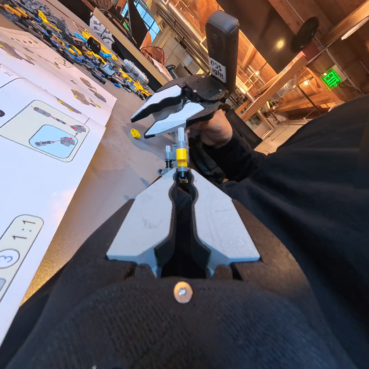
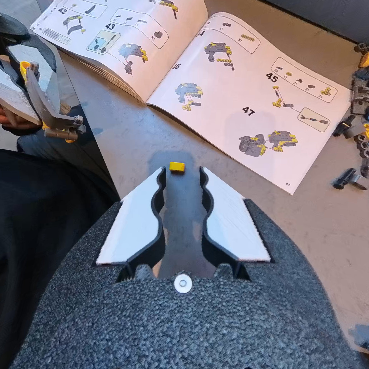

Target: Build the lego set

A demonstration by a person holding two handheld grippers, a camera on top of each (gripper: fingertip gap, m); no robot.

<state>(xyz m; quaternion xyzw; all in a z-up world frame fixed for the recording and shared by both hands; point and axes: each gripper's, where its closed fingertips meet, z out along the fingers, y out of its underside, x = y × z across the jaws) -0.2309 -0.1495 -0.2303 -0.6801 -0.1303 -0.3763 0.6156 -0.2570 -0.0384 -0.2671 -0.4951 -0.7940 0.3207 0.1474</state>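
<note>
My left claw [image 1: 182, 175] grips a small grey-and-yellow brick assembly [image 1: 180, 157]; my right claw [image 2: 182, 169] hangs parted and empty over a yellow piece [image 2: 177, 166].

Nearest in the left wrist view, my left claw's fingers are pinched tight on the base of the assembly at the frame's centre, its grey axle standing upright beyond the tips. Just above it I see the right claw, spread, with a hand [image 1: 214, 129] on its grip. In the right wrist view, the yellow piece lies on the grey tabletop [image 2: 123, 139] just past the parted tips, untouched. Farther up, an open instruction booklet [image 2: 219, 89] lies flat; loose dark bricks [image 2: 357, 119] sit at the right edge.
</note>
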